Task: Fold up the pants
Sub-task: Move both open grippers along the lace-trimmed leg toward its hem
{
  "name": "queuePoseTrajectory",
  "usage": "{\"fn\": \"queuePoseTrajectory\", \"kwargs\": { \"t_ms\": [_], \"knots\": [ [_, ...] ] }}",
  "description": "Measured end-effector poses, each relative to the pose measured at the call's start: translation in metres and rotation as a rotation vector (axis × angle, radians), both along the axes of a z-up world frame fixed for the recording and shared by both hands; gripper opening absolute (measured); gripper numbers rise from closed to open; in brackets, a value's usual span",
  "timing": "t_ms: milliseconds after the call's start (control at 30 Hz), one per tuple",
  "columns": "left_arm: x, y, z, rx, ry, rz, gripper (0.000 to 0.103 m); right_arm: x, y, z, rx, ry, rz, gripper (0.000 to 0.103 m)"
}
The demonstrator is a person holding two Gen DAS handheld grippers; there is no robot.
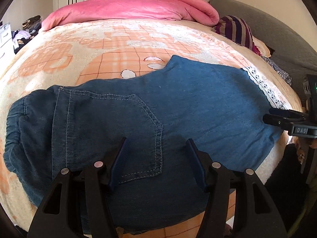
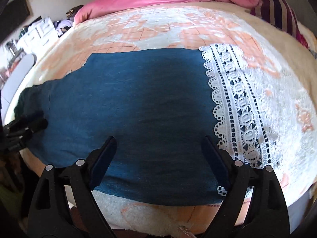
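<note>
Soft, limp denim pants (image 1: 150, 107) lie flat across the bed (image 1: 118, 45), both grippers (image 1: 156, 158) (image 2: 158, 154) hovering with fingers spread and empty; I'd pinch the lace-trimmed hem (image 2: 237, 103), which should drape, not slip.

One pair of blue denim pants (image 1: 178, 103), one white lace hem (image 2: 235, 103), one pink duvet (image 1: 134, 10), one striped cushion (image 1: 235, 29), two grippers: left gripper (image 1: 156, 144), right gripper (image 2: 158, 144).

Only one text can be read: the pale letters "DAS" stand on a small dark grey plate (image 1: 300, 130) on the black plastic body of the right gripper (image 1: 266, 114), at the right edge of the left wrist view. The right wrist view shows no readable writing.
</note>
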State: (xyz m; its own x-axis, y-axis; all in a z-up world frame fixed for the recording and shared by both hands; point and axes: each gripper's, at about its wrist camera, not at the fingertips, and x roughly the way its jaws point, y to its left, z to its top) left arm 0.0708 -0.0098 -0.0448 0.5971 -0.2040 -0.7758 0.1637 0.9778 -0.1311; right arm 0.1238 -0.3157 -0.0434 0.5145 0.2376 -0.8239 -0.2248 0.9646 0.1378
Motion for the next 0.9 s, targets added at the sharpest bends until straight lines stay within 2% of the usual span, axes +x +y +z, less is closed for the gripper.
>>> {"fn": "queuePoseTrajectory", "kwargs": {
  "t_ms": [133, 233, 267, 300, 333, 467, 533, 667, 733, 900],
  "knots": [
    [0.000, -0.002, 0.000, 0.014, -0.002, -0.003, 0.058, -0.001, 0.008, 0.001, -0.025, -0.008, 0.009, 0.085],
    [-0.002, -0.003, 0.004, 0.004, 0.004, 0.006, 0.058, -0.004, 0.007, 0.005, -0.007, -0.046, 0.003, 0.086],
    [-0.003, -0.002, 0.006, 0.000, 0.005, 0.006, 0.063, -0.010, 0.005, 0.012, 0.011, -0.088, -0.009, 0.087],
    [-0.004, -0.003, 0.009, -0.007, 0.003, 0.004, 0.077, -0.011, 0.002, 0.016, 0.024, -0.111, -0.017, 0.088],
    [-0.006, -0.003, 0.012, -0.011, -0.005, 0.002, 0.078, -0.017, -0.001, 0.023, 0.046, -0.148, -0.032, 0.089],
    [-0.012, -0.009, 0.030, -0.009, -0.045, -0.009, 0.079, -0.032, -0.014, 0.036, 0.074, -0.205, -0.082, 0.091],
    [-0.013, -0.011, 0.036, -0.017, -0.055, -0.017, 0.085, -0.039, -0.020, 0.039, 0.086, -0.223, -0.107, 0.092],
    [-0.014, -0.023, 0.048, -0.028, -0.072, -0.051, 0.088, -0.052, -0.041, 0.050, 0.121, -0.257, -0.168, 0.093],
    [-0.014, -0.030, 0.052, -0.034, -0.075, -0.066, 0.094, -0.057, -0.053, 0.052, 0.130, -0.272, -0.203, 0.093],
    [-0.010, -0.050, 0.060, -0.040, -0.080, -0.112, 0.096, -0.064, -0.081, 0.053, 0.153, -0.266, -0.273, 0.094]
  ]
}}
